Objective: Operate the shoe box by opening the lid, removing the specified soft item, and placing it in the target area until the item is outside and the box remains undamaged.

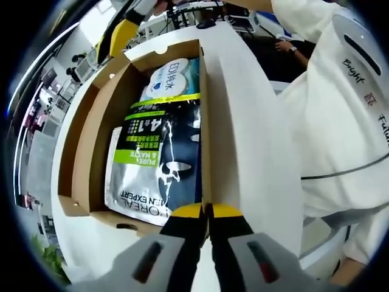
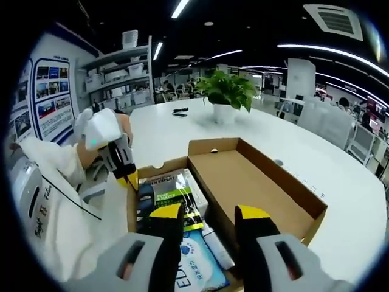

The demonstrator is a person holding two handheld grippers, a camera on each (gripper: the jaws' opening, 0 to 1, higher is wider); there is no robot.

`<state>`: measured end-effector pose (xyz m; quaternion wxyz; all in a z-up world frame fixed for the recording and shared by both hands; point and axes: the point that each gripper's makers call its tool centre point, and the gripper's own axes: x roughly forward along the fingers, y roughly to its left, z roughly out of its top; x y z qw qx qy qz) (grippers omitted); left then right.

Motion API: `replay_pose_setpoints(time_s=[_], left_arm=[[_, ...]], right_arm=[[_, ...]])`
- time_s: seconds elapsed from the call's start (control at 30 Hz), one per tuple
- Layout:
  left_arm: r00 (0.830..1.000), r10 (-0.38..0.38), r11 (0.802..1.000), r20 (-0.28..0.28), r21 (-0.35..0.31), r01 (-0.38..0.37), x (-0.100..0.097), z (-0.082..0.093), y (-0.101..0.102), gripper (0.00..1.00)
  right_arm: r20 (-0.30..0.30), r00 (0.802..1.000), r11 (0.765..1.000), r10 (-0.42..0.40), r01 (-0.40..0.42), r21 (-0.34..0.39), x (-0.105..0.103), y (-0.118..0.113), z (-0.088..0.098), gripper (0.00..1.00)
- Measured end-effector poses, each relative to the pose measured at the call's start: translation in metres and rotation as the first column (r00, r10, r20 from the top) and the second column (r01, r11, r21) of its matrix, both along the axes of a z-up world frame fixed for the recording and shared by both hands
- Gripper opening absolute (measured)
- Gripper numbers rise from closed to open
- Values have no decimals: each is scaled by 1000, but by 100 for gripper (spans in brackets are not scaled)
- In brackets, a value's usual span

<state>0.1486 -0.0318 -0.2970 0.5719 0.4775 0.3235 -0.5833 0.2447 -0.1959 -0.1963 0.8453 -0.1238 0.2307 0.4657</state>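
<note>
While my left gripper [image 1: 206, 213] pinches the box wall [image 1: 203, 121] to steady the shoe box [image 2: 255, 182], my right gripper [image 2: 209, 222] hovers spread above the dark pouch [image 2: 173, 194], ready to grasp.

White table [image 2: 340, 182] bears shoe box [image 2: 255, 182], potted plant [image 2: 226, 97], perhaps glasses [image 2: 180, 111].

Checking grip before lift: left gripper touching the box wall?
Touching. In the left gripper view, the left gripper has its yellow tips closed on the top edge of the shoe box wall, no gap.
</note>
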Motion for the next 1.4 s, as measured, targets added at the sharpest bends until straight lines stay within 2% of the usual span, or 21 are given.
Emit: replay_pose_setpoints(time_s=[0.1, 0.23, 0.57, 0.63, 0.67, 0.7, 0.73, 1.07, 1.17, 1.27, 1.4], left_arm=[[1000, 0, 1000, 1, 0, 0, 0, 0, 0, 3], [1000, 3, 1000, -7, -6, -3, 0, 0, 0, 3], [1000, 6, 1000, -15, -16, -7, 0, 0, -1, 2], [1000, 7, 1000, -13, -16, -7, 0, 0, -1, 2], [1000, 5, 1000, -12, -14, -5, 0, 0, -1, 2], [1000, -3, 1000, -13, -13, 2, 0, 0, -1, 2], [1000, -3, 1000, -17, -12, 3, 0, 0, -1, 2], [999, 9, 1000, -32, -17, -10, 0, 0, -1, 2], [999, 9, 1000, -35, -15, -10, 0, 0, -1, 2], [999, 9, 1000, -32, -19, -10, -1, 0, -1, 2], [999, 8, 1000, -33, -19, -9, -1, 0, 0, 2]], right_arm=[[-24, 1000, 1000, 0, 1, 12, -4, 4, -3, 33], [-52, 998, 999, 30, -31, -11, -12, 9, -10, 36], [-89, 996, 1000, -15, 17, 21, -7, 3, -12, 36], [-109, 994, 1000, -21, 22, 1, -7, 2, -18, 36], [-125, 992, 999, -28, 26, -23, -8, 0, -23, 35], [-121, 992, 995, -46, 35, -88, -7, -4, -33, 34], [-111, 993, 995, -38, 28, -98, -6, -2, -35, 34], [-138, 989, 999, -43, 39, -33, -15, 9, -34, 40], [-168, 985, 999, -48, 48, -7, -18, 9, -36, 40], [-173, 984, 999, -51, 49, -17, -20, 7, -40, 40], [-202, 978, 998, -51, 57, 25, -22, 10, -40, 40]])
